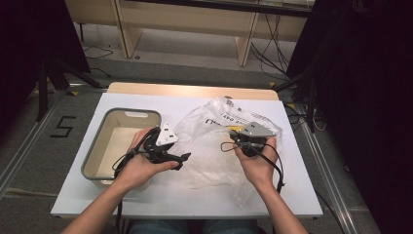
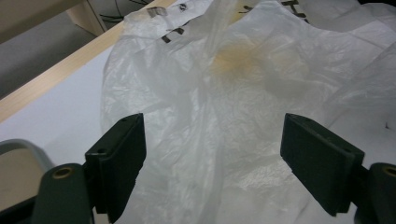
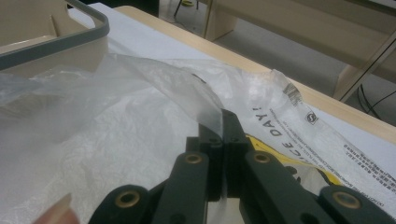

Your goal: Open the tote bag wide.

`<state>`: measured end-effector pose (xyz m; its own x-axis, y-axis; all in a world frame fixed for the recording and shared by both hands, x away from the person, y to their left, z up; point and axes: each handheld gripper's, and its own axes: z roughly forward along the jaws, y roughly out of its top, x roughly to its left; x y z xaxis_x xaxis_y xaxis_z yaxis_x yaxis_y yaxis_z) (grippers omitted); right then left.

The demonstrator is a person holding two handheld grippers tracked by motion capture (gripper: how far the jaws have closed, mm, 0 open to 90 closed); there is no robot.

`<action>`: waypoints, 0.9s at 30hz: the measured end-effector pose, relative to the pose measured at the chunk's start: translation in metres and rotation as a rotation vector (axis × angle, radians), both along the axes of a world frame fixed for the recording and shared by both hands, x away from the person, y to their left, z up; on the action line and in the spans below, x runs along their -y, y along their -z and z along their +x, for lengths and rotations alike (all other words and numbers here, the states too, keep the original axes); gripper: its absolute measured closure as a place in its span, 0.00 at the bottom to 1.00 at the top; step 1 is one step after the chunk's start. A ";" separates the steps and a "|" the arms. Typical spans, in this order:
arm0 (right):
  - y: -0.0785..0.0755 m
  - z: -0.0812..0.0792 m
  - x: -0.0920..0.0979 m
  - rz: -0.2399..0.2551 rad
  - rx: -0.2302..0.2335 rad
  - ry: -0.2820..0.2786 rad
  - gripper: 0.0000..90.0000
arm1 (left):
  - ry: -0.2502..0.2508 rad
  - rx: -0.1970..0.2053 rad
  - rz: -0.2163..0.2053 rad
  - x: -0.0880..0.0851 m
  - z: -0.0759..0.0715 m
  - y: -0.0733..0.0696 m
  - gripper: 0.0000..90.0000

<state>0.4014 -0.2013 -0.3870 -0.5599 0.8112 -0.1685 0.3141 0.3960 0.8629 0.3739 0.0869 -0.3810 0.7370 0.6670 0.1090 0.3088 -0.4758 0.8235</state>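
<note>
Covering the wooden table [image 1: 195, 90], a white sheet [image 1: 292, 195] faces grey floor [image 1: 195, 73].

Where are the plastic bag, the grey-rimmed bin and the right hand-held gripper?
plastic bag [image 1: 207, 146]: high view, its crumpled middle.
grey-rimmed bin [image 1: 92, 157]: high view, its left rim.
right hand-held gripper [image 3: 223, 122]: right gripper view, the shut tips pinching the bag's film.

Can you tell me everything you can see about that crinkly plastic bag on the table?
The plastic bag is thin, see-through white and very crumpled, with black printed letters and a yellow patch near its far edge. It lies spread over the middle of the white table, right of the beige bin. The right gripper is shut on a fold of it, lifting that bit up. The left gripper stands open just over its near side, not pinching it.
</note>
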 end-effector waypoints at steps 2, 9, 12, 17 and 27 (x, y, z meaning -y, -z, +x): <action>0.000 0.000 0.001 0.003 -0.001 0.002 1.00 | -0.011 -0.003 -0.001 -0.005 -0.001 -0.001 0.25; 0.000 0.000 0.002 0.004 -0.006 0.008 1.00 | -0.058 -0.019 -0.010 -0.023 0.002 -0.004 0.25; 0.000 0.000 0.002 0.005 -0.006 0.009 1.00 | -0.070 -0.024 -0.016 -0.031 0.003 -0.006 0.25; 0.000 0.001 0.002 0.005 -0.008 0.011 1.00 | -0.091 -0.024 -0.024 -0.041 0.005 -0.010 0.24; 0.000 0.002 0.003 0.004 -0.007 0.015 1.00 | -0.141 -0.062 -0.025 -0.055 0.014 -0.004 0.24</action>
<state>0.4033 -0.2045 -0.3869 -0.5490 0.8201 -0.1613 0.3255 0.3875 0.8625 0.3878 0.1422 -0.3768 0.6408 0.7662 0.0485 0.4217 -0.4041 0.8117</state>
